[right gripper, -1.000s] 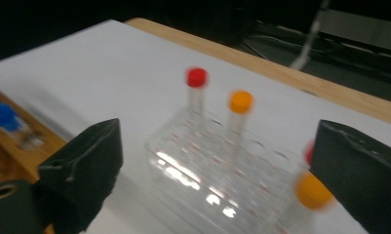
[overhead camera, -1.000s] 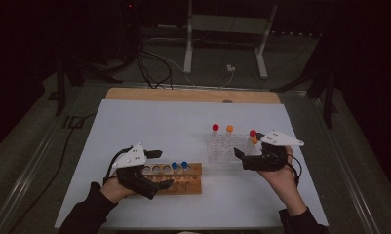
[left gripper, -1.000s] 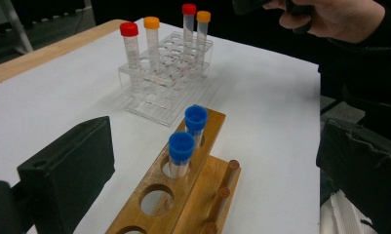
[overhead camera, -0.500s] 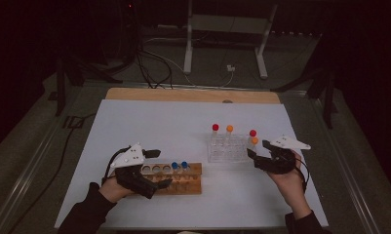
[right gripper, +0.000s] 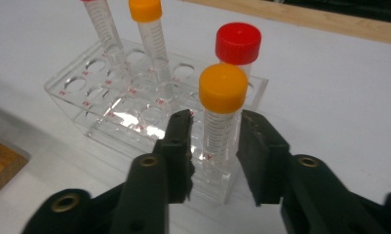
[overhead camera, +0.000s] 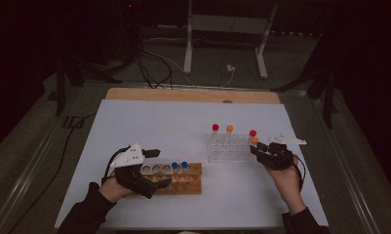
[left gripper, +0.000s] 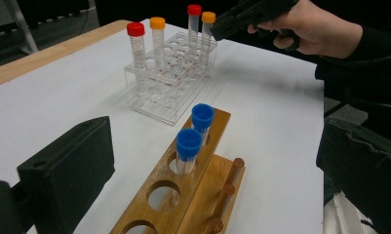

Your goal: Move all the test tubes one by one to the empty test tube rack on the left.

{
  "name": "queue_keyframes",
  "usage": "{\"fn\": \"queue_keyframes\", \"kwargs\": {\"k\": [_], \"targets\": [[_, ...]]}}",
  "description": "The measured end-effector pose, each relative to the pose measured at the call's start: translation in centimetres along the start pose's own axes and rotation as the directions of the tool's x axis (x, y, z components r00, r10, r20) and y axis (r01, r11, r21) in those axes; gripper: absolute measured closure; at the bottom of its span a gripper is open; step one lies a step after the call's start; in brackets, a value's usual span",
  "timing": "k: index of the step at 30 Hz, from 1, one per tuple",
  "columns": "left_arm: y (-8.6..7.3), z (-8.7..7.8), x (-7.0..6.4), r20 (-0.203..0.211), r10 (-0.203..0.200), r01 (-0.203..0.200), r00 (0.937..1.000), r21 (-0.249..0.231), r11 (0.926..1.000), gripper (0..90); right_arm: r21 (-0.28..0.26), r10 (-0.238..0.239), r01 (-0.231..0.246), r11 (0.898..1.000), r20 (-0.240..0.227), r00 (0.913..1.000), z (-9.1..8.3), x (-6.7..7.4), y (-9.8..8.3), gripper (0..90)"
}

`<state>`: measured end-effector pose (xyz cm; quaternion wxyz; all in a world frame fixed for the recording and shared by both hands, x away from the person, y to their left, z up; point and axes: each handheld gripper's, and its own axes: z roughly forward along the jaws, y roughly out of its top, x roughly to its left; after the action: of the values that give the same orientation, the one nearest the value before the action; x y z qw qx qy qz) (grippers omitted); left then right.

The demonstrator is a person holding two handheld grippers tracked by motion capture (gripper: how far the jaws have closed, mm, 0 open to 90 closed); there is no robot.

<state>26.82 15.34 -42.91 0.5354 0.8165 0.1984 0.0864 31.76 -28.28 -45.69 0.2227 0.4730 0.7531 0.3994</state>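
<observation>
A clear plastic rack (overhead camera: 227,150) holds several capped tubes. My right gripper (right gripper: 215,127) straddles the orange-capped tube (right gripper: 222,105) at the rack's near right corner, just below its cap. The jaws have just been closing; a thin gap still shows beside the left pad (right gripper: 183,134). A red-capped tube (right gripper: 238,43) stands right behind it. My left gripper (overhead camera: 160,168) stands open with its jaws on either side of the left end of a wooden rack (overhead camera: 195,179), apart from it. Two blue-capped tubes (left gripper: 189,144) sit in that rack's far holes.
Another red-capped tube (overhead camera: 215,127) and another orange-capped one (overhead camera: 229,128) stand at the back of the clear rack. The white table top (overhead camera: 149,126) ends in a wooden strip (overhead camera: 183,94) at the far side. Cables and stand legs (overhead camera: 188,48) lie on the floor beyond.
My right gripper has sunk and come toward the clear rack's right corner, and its jaws have narrowed around the orange-capped tube. The left gripper has stayed at the wooden rack.
</observation>
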Motion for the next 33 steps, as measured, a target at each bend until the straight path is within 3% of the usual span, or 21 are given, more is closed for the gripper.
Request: {"fn": "queue_keyframes", "kwargs": {"k": [8, 20, 33], "targets": [[-0.1, 0.0, 0.1, 0.003, 0.0, 0.0, 1.0, 0.004, 1.0, 1.4, 0.017, -0.002, 0.002, 1.0, 0.009, 1.0, 0.7, 0.1, 0.1, 73.4], [0.0, 0.0, 0.1, 0.005, -0.002, 0.002, 1.0, 0.001, 1.0, 1.4, 0.023, -0.026, 0.025, 0.999, 0.038, 0.9989, 1.0, 0.4, 0.1, 74.8], [0.2, -0.2, 0.1, 0.01, -0.009, 0.009, 0.9999, 0.001, 1.0, 1.4, -0.062, -0.05, 0.053, 0.997, 0.053, 0.9973, -2.0, 1.0, 1.8, 74.9]]}}
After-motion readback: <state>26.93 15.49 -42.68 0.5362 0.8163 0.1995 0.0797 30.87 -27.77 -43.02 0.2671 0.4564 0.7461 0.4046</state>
